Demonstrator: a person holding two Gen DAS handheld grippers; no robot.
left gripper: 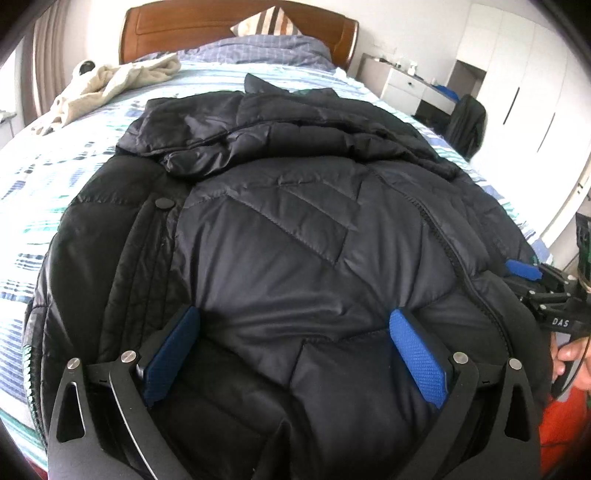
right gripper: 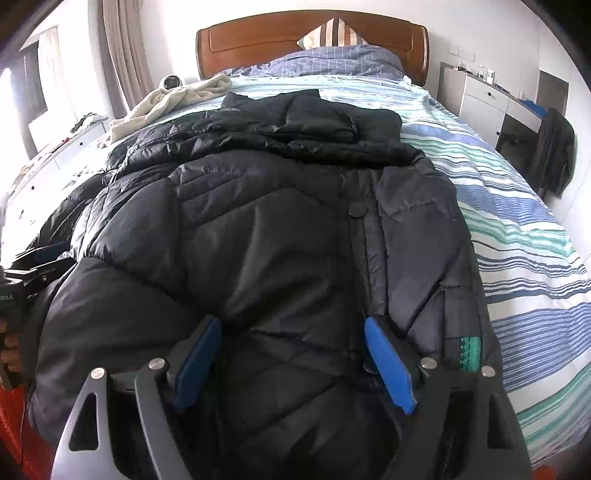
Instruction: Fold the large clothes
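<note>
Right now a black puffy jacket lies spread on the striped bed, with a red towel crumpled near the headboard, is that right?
Not quite: the towel is cream, not red, as the right wrist view shows. The black puffy jacket does lie spread on the striped bed.

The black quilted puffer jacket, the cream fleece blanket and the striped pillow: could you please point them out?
Black quilted puffer jacket [left gripper: 280,236], left wrist view, quilted front.
Cream fleece blanket [left gripper: 110,83], left wrist view, crumpled middle.
Striped pillow [right gripper: 334,31], right wrist view, striped face.

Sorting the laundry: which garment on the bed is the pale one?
The cream fleece garment crumpled near the headboard; the black puffer jacket is dark and spread out.
</note>
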